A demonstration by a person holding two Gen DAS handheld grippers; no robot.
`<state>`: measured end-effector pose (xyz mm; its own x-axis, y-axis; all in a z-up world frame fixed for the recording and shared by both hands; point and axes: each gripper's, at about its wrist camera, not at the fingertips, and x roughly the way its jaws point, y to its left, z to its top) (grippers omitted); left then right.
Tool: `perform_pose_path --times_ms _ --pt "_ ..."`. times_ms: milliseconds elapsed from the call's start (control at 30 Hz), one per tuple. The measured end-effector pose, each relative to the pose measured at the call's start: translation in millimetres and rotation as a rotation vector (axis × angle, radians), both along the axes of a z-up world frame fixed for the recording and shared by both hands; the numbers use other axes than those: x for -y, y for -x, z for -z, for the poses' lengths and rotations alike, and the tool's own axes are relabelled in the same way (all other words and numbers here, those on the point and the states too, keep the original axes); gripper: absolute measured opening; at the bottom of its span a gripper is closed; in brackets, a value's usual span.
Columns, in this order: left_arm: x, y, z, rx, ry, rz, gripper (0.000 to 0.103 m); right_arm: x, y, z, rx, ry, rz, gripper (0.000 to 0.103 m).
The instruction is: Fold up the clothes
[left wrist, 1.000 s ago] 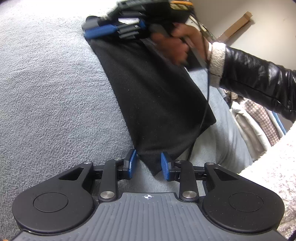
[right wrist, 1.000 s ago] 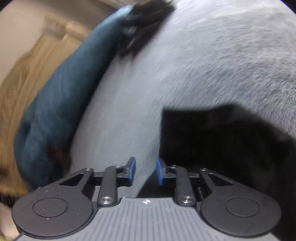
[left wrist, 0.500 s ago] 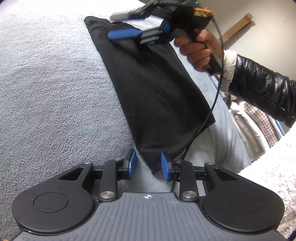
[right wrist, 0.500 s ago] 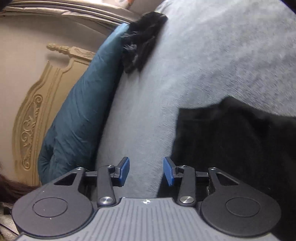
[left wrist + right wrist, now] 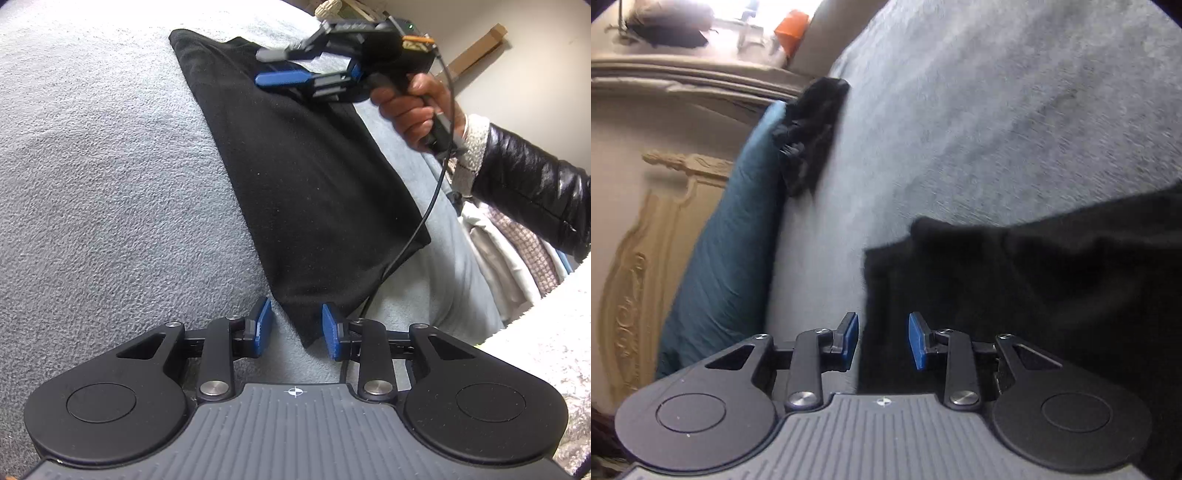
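Black garment (image 5: 310,177) lies folded into a long flat band on the grey bed (image 5: 103,177); left gripper (image 5: 297,326) fingers gape astride its near corner without pinching; right gripper (image 5: 882,341) fingers are closing above its far end, nothing pinched; likely one more fold remains.

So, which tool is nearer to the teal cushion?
Right. The right tool, jaws closing on nothing, hovers over the black cloth's far end, teal cushion just ahead-left. The left tool is at the cloth's opposite corner, further away.
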<state>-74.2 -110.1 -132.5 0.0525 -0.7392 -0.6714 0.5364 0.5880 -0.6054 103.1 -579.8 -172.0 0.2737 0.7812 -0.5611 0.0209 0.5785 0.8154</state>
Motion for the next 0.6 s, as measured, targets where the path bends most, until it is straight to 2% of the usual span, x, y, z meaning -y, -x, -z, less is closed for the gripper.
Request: perform_pose_path --times_ms 67,167,200,267,300,433,467,500,600 --pt "0.6 -0.1 0.5 -0.001 0.0 -0.001 0.031 10.7 -2.7 8.8 -0.007 -0.027 0.09 0.025" --pt "2.0 0.5 0.5 -0.005 -0.003 -0.011 0.031 34.4 -8.1 -1.5 0.073 -0.019 0.33 0.024" --pt "2.3 2.0 -1.0 -0.004 -0.005 -0.015 0.031 40.9 -7.0 -6.1 0.093 -0.018 0.373 0.024" --pt "2.1 5.1 -3.5 0.0 -0.008 -0.02 0.031 47.9 -3.7 -11.1 0.094 -0.066 0.382 0.025" --pt "2.4 6.0 -4.2 0.001 -0.009 -0.021 0.031 46.9 -0.4 -11.8 0.087 -0.082 0.349 0.026" --pt "5.2 8.6 -7.6 0.002 -0.015 -0.022 0.031 31.5 12.3 -8.4 0.054 -0.032 0.198 0.026" --pt "5.4 9.9 -9.4 0.002 -0.015 -0.021 0.031 33.4 14.2 -5.6 0.05 0.012 0.23 0.026" --pt "5.2 11.4 -11.3 0.002 -0.016 -0.024 0.031 39.9 16.1 -3.2 0.052 0.034 0.292 0.021" --pt "10.1 15.0 -13.6 0.005 -0.023 -0.037 0.031 68.9 33.5 -14.6 0.102 0.074 0.557 0.023"
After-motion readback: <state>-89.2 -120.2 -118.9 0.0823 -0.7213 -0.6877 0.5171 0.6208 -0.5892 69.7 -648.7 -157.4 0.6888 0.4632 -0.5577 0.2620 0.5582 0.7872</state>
